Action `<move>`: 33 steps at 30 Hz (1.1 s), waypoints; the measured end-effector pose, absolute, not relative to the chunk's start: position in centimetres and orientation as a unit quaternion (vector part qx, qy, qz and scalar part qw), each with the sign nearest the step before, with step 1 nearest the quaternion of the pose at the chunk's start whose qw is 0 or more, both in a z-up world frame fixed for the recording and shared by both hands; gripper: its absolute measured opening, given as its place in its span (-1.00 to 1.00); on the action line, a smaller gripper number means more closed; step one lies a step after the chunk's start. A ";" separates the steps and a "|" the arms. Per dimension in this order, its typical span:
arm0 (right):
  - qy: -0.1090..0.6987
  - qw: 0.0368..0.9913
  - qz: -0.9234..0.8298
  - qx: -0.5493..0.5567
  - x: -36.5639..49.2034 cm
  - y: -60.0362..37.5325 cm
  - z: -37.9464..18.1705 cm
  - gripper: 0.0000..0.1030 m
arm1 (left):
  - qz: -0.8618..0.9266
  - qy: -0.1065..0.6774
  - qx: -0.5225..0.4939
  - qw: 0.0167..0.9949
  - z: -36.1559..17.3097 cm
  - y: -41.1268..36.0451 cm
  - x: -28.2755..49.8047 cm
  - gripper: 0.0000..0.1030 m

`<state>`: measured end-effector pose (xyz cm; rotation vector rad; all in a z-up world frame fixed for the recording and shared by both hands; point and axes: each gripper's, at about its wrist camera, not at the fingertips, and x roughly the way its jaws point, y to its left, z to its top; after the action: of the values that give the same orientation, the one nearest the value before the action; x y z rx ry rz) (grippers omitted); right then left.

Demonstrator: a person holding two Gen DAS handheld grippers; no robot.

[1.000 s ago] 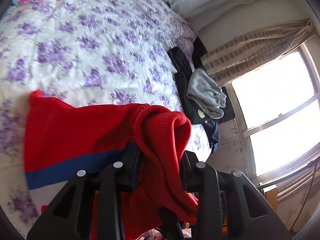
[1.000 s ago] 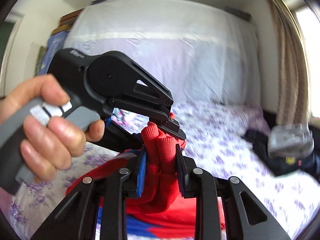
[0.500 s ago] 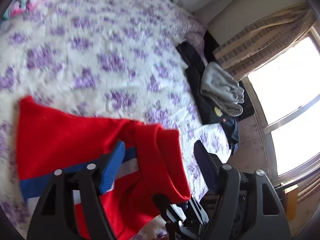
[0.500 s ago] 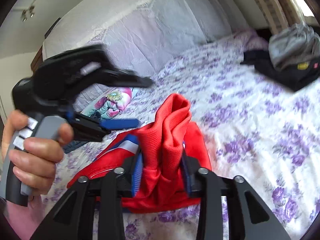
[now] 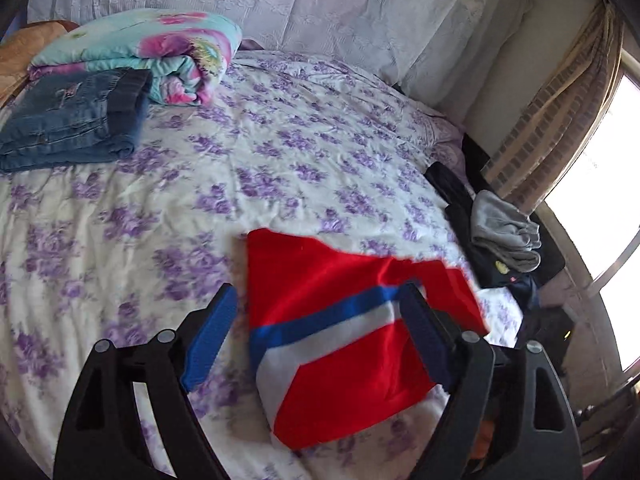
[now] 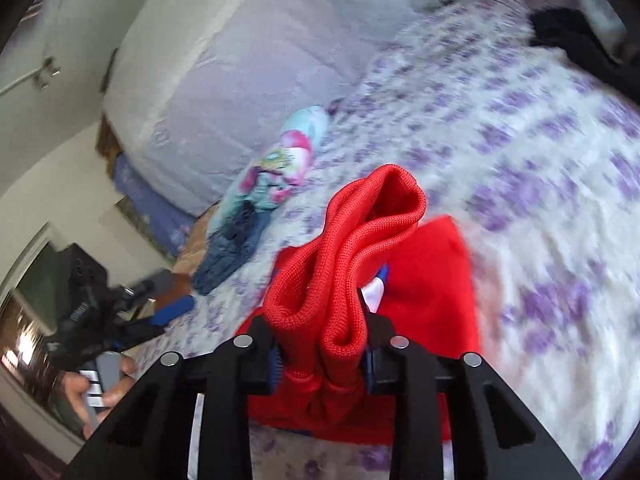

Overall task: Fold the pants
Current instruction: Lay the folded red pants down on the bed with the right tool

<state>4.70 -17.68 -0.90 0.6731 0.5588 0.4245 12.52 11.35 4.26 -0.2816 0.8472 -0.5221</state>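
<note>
Floral-sheeted bed [image 5: 304, 152] under red pants [image 5: 340, 320], folded jeans [image 5: 72, 120], rolled quilt [image 5: 160, 52], seemingly dark clothes [image 5: 500, 232].

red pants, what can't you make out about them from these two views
- Left wrist view: right edge of the red pants is hidden behind a pad of the open left gripper.
- Right wrist view: the part clamped in the right gripper is hidden by its pads; the bedsheet is motion-blurred.

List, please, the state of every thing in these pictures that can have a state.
left gripper: open, holding nothing.
right gripper: shut on the red pants' ribbed edge.
red pants: partly folded on the bed, one end lifted.
jeans: folded, lying flat.
floral blanket: folded, behind the jeans.
grey garment: crumpled on dark clothes.
</note>
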 end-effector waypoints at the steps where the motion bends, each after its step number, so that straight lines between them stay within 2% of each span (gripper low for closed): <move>1: 0.260 0.875 0.235 0.334 5.1 -17.6 -0.6 -0.43 | -0.253 0.406 -0.136 0.868 4.1 11.6 12.2 0.57; 8: 0.307 0.822 0.226 0.424 6.9 -20.6 -4.5 -0.43 | -0.286 0.401 -0.119 0.862 3.2 11.7 10.1 0.57; 14: 0.312 0.820 0.226 0.423 7.2 -20.9 -4.8 -0.41 | -0.302 0.391 0.004 0.869 1.8 7.9 8.6 0.57; 15: 0.314 0.822 0.223 0.421 7.1 -20.9 -4.7 -0.39 | -0.312 0.397 0.018 0.863 1.3 7.3 8.4 0.57; 16: 0.318 0.827 0.213 0.413 6.9 -21.0 -4.7 -0.26 | -0.319 0.404 0.028 0.857 0.6 6.9 8.2 0.57; 18: 0.325 0.835 0.197 0.398 6.3 -21.2 -4.7 -0.18 | -0.315 0.424 0.055 0.847 -0.9 6.4 8.1 0.57; 20: 0.328 0.844 0.190 0.380 5.7 -21.2 -4.5 -0.14 | -0.301 0.433 0.072 0.846 -2.0 6.6 8.2 0.57; 23: 0.321 0.864 0.163 0.351 3.9 -21.5 -3.2 0.06 | -0.318 0.436 0.047 0.840 -1.5 8.7 8.4 0.57; 27: 0.267 0.911 0.157 0.274 -0.5 -19.6 -0.2 0.07 | -0.305 0.406 0.013 0.861 1.9 12.4 10.4 0.61; 29: 0.253 0.927 0.187 0.204 -2.2 -16.3 1.1 0.05 | -0.291 0.386 0.017 0.875 3.3 13.7 12.4 0.69; 33: 0.260 0.931 0.248 0.070 -3.2 -7.8 1.2 -0.20 | -0.325 0.393 0.012 0.860 4.3 13.7 17.4 0.69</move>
<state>-3.20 -7.77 1.23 0.1440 0.5318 0.5086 17.36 13.66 4.25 0.0260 0.8241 -0.6816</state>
